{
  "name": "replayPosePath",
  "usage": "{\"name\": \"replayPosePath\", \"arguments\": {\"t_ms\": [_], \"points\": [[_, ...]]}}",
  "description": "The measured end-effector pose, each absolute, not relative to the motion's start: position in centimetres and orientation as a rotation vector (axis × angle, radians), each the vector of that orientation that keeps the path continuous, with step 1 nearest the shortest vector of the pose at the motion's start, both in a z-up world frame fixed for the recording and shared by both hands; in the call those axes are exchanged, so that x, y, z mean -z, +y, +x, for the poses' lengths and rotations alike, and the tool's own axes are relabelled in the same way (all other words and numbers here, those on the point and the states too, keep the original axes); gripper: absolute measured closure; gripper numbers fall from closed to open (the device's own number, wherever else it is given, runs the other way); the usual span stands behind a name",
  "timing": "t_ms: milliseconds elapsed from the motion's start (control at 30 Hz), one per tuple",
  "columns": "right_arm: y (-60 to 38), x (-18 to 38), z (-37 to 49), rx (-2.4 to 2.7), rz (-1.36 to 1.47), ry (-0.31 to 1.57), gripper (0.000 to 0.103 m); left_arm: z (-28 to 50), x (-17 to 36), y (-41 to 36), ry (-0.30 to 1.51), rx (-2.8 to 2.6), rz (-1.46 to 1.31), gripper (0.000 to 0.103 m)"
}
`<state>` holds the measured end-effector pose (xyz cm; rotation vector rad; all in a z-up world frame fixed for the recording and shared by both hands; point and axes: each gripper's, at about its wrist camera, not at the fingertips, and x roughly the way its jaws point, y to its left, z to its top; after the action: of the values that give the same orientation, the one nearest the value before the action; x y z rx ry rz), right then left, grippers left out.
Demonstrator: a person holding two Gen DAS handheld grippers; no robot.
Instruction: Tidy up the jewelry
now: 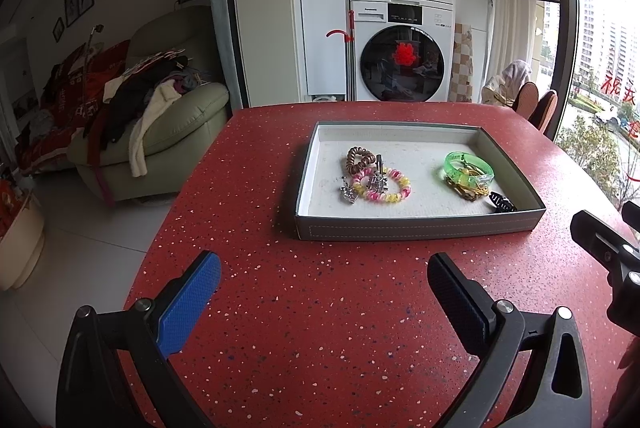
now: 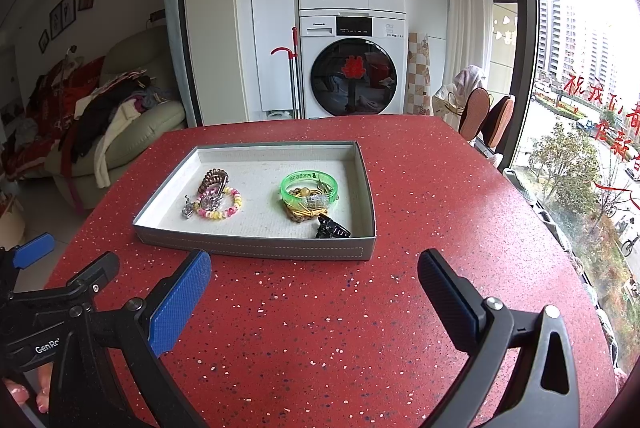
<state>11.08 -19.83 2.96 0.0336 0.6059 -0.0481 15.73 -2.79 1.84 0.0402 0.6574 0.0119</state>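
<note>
Left gripper [image 1: 324, 292] and right gripper [image 2: 314, 288] both spread wide, holding nothing, above the red speckled table [image 2: 440, 188]. Shallow grey rectangular tray [image 2: 256, 247] holds a translucent green bangle [image 2: 309, 188] and a pink-yellow spiral hair tie [image 2: 224, 208].

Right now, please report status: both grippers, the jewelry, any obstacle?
Left gripper open, empty. Right gripper open, empty. Jewelry lies in grey tray: green bangle, pink-yellow coil tie, black claw clip. Nothing between grippers and tray.

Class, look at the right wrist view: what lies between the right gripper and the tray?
Only bare red table lies between the open right gripper and the tray; the right wrist view shows this.
</note>
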Motion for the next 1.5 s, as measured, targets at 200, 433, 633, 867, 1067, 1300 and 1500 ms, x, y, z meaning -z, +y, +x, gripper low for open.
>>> {"name": "replayPosePath", "arguments": {"t_ms": [200,433,633,867,1067,1300,1500], "points": [[-19.75,-2.94,10.95,0.048,0.034,0.606,0.0,15.79,-1.91,-2.73,0.656,-0.011,0.041,0.0],[-19.7,-2.9,10.87,0.048,0.035,0.606,0.0,15.84,-2.01,-2.69,0.657,-0.011,0.04,0.0],[-19.7,-2.9,10.87,0.047,0.035,0.606,0.0,15.84,-2.03,-2.67,0.657,-0.011,0.041,0.0],[-19.68,-2.89,10.85,0.047,0.035,0.606,0.0,15.79,-2.01,-2.68,0.657,-0.011,0.041,0.0],[-19.7,-2.88,10.88,0.048,0.035,0.607,0.0,15.84,-2.05,-2.66,0.657,-0.011,0.041,0.0],[-19.66,-2.88,10.81,0.047,0.035,0.606,0.0,15.78,-2.03,-2.69,0.659,-0.011,0.041,0.0],[-19.61,-2.78,10.67,0.046,0.037,0.609,0.0,15.77,-2.09,-2.6,0.661,-0.011,0.037,0.0]]}}
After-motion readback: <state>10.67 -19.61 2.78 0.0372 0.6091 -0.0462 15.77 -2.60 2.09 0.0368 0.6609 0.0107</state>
